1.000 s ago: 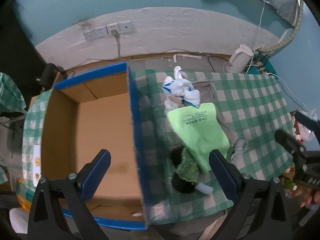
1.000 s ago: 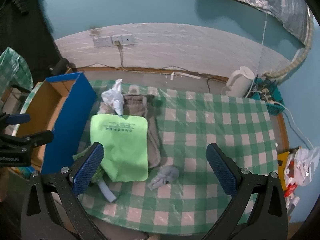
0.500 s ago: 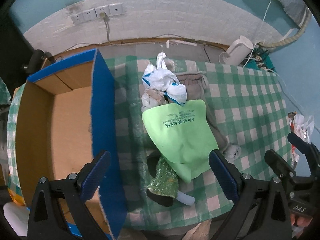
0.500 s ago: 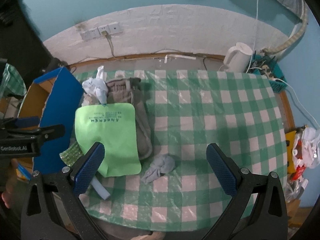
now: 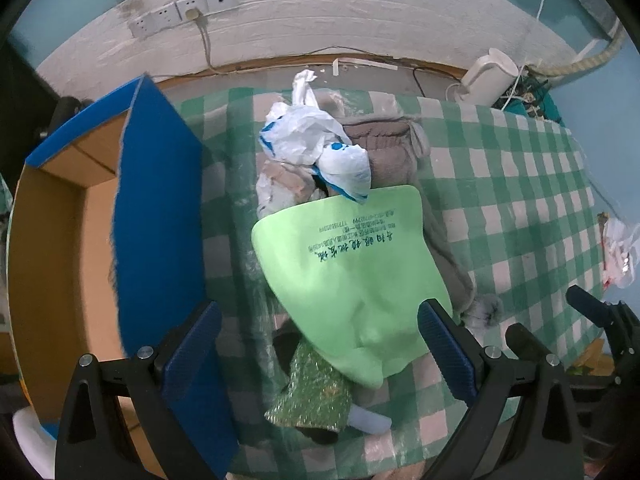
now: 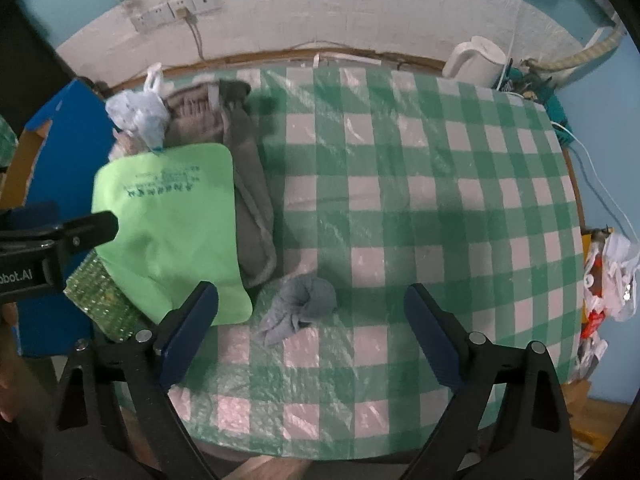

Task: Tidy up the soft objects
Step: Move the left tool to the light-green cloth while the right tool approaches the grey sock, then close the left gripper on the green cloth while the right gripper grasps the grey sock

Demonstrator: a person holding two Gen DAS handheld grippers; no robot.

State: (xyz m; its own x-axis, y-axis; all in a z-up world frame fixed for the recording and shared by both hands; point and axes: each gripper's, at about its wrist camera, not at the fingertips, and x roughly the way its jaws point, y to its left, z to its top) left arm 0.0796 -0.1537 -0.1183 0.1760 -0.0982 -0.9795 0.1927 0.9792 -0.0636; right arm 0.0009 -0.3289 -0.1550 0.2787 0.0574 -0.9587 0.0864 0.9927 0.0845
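Grippers (image 5: 318,354) (image 6: 310,330) steeply down, jaws wide.

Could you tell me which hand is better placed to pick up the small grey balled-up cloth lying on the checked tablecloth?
The right. The right gripper stands open with the grey cloth directly between its jaws, which have just been closing slightly, not yet touching it. The left gripper is over the green bag instead.

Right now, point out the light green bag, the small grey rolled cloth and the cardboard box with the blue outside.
light green bag (image 5: 352,264), left wrist view, on its flat middle below the print.
small grey rolled cloth (image 6: 304,302), right wrist view, on the rolled bundle.
cardboard box (image 5: 160,208), left wrist view, on its blue outer wall.
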